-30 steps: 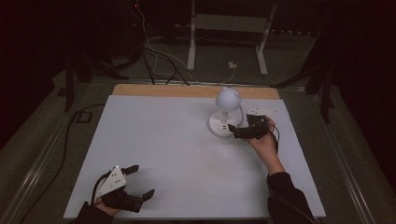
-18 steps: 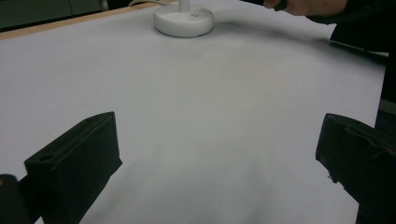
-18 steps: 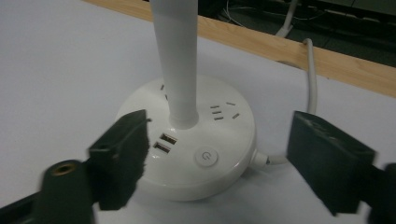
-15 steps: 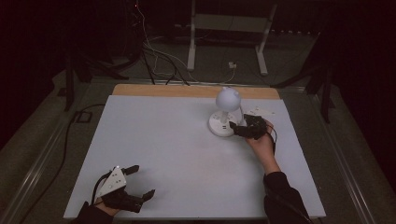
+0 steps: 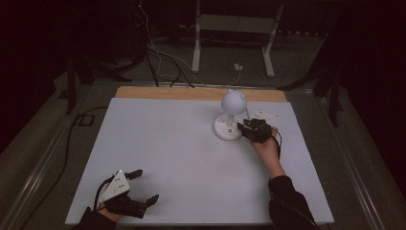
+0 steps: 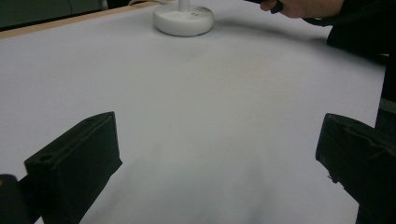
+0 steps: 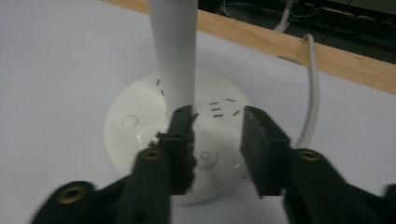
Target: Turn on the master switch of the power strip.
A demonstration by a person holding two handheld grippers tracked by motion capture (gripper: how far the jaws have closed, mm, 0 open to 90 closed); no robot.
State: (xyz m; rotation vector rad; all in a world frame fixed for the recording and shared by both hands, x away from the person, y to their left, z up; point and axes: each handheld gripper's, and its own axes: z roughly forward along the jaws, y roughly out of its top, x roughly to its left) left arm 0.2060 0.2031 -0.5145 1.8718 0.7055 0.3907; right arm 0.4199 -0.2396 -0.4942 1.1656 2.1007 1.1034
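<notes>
Right hand-held gripper point(image 7: 217, 140) hangs over the white lamp base point(image 7: 140, 135) at the far right of the desk point(image 5: 167, 143), jaws just narrowed but still parted, nothing clamped, power button point(image 7: 208, 157) sitting in the gap. I'd say the press isn't made yet; lamp head point(image 5: 233, 101) looks unlit. Left hand-held gripper point(image 5: 136, 188) rests wide open near the front edge.

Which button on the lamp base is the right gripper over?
On the white table, find the lamp base at the far right. The power button sits between the right gripper's half-closed jaws; it bears a power symbol, unlike the plain button.
</notes>
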